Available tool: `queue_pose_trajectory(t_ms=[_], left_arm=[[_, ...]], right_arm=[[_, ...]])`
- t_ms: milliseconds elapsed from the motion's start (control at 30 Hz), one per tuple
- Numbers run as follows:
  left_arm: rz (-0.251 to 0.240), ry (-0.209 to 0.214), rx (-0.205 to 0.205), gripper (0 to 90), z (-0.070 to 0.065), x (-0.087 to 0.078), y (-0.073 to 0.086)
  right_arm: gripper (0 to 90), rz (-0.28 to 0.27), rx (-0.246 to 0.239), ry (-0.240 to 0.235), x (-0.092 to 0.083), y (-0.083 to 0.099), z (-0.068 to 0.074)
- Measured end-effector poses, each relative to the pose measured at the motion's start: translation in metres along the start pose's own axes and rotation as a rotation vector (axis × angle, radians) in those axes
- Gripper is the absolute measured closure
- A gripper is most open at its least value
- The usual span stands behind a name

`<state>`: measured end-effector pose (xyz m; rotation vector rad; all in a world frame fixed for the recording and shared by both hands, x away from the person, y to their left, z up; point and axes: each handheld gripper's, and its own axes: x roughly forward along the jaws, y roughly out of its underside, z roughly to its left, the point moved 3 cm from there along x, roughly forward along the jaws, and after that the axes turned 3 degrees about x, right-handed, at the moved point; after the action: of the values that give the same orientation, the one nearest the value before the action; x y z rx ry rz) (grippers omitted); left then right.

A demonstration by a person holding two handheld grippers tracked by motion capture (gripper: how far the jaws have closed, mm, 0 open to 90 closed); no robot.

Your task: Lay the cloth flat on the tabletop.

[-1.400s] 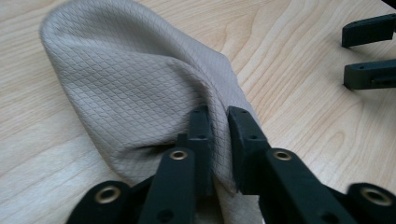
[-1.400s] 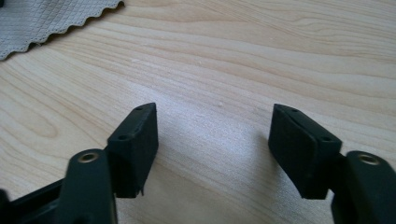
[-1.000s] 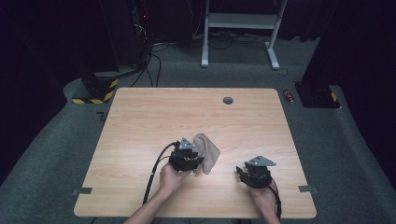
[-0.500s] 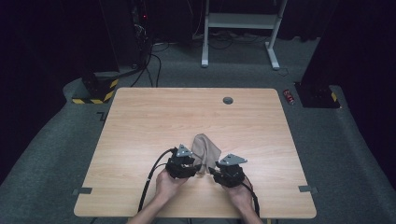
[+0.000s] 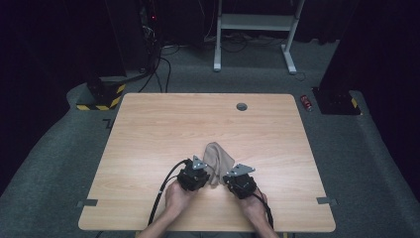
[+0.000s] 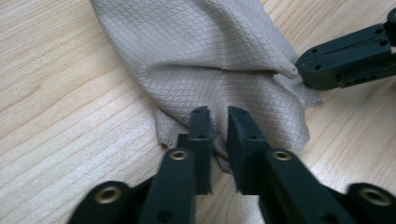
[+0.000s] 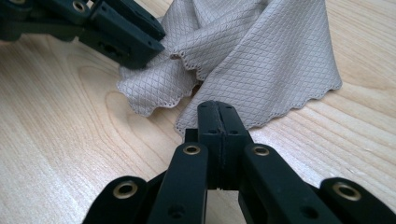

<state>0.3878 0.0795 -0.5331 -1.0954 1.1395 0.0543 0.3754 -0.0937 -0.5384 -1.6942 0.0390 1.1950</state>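
Note:
A beige, diamond-textured cloth (image 5: 218, 154) (image 6: 210, 56) (image 7: 271, 56) lies crumpled on the wooden table (image 5: 148, 134), near its front middle. My left gripper (image 5: 206, 173) (image 6: 219, 121) sits at the cloth's near left edge. Its jaws have just been closing, and a fold of cloth is pinched in the narrow gap between them. My right gripper (image 5: 226, 177) (image 7: 218, 109) is at the near right edge. Its jaws have just closed tight on the scalloped hem. Each gripper view shows the other gripper: the right one (image 6: 303, 70) and the left one (image 7: 159, 39), each biting the cloth.
A round cable hole (image 5: 241, 106) is set in the far part of the tabletop. On the grey carpet lie a red can (image 5: 307, 102), a yellow-and-black striped block (image 5: 104, 96) with cables, and a white desk frame (image 5: 257, 29) behind. Tape strips (image 5: 323, 201) mark the front corners.
The right hand slid left from the table's right side up to the cloth. Both grippers now sit close together at its near edge, and the cloth is bunched up between them.

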Motion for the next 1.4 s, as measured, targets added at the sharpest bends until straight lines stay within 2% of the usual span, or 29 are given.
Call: queue_pose_trajectory(t_ms=[67, 133, 200, 267, 367, 433, 500, 533, 567, 633, 700, 833, 933, 1100, 1233, 1300, 1333, 1400], left_arm=[[-0.002, -0.008, -0.001, 84.1, 0.0, -0.002, 0.0], [-0.033, 0.031, -0.029, 82.7, -0.001, -0.006, 0.0], [-0.072, 0.073, -0.041, 72.9, -0.003, -0.011, -0.002], [-0.087, 0.094, -0.03, 66.2, -0.008, -0.014, -0.005], [-0.074, 0.097, -0.018, 61.2, -0.015, -0.011, -0.008], [-0.044, 0.086, -0.009, 60.5, -0.018, -0.004, -0.008], [-0.008, 0.063, 0.013, 64.3, -0.02, 0.003, -0.006], [-0.01, 0.046, 0.029, 68.1, -0.021, 0.005, -0.005], [-0.008, 0.031, 0.034, 73.9, -0.021, 0.005, -0.005], [-0.01, 0.027, 0.032, 84.4, -0.019, 0.003, -0.005], [-0.025, 0.018, 0.038, 88.5, -0.015, -0.002, -0.005], [-0.069, 0.032, -0.002, 88.8, -0.004, -0.019, -0.002], [-0.09, 0.014, -0.016, 88.8, 0.009, -0.035, 0.003], [-0.113, -0.018, -0.081, 88.8, 0.031, -0.054, 0.016], [-0.119, -0.033, -0.13, 88.8, 0.046, -0.062, 0.026], [-0.109, -0.027, -0.147, 88.6, 0.05, -0.062, 0.03], [-0.1, -0.032, -0.142, 88.4, 0.05, -0.061, 0.032], [-0.092, -0.031, -0.142, 87.4, 0.048, -0.058, 0.033]], right_arm=[[89.8, -0.011, 0.009, -0.003, -0.002, 0.0, -0.001], [85.3, -0.035, 0.022, -0.012, -0.005, -0.001, -0.001], [79.2, -0.042, 0.031, -0.032, -0.007, -0.001, 0.0], [74.2, -0.034, 0.02, -0.039, -0.007, -0.001, 0.002], [71.7, -0.003, -0.002, -0.028, -0.001, 0.0, 0.004], [75.4, -0.01, -0.009, -0.014, 0.001, 0.001, 0.005], [84.0, -0.005, -0.022, 0.005, 0.001, 0.0, 0.004], [87.8, -0.002, -0.026, 0.011, 0.001, 0.0, 0.004], [88.8, 0.002, -0.026, 0.011, 0.0, 0.0, 0.003], [89.4, 0.005, -0.02, 0.017, -0.001, 0.001, 0.002], [89.6, -0.001, -0.019, 0.024, -0.004, 0.002, -0.001], [89.7, -0.036, 0.009, 0.028, -0.015, 0.002, -0.008], [89.7, -0.06, 0.022, 0.042, -0.025, 0.0, -0.016], [89.7, -0.086, 0.056, 0.081, -0.039, 0.0, -0.033], [89.7, -0.101, 0.096, 0.112, -0.046, 0.001, -0.048], [89.7, -0.108, 0.12, 0.106, -0.048, 0.002, -0.053], [89.7, -0.11, 0.128, 0.099, -0.048, 0.002, -0.054], [89.7, -0.109, 0.115, 0.099, -0.048, 0.001, -0.051]])
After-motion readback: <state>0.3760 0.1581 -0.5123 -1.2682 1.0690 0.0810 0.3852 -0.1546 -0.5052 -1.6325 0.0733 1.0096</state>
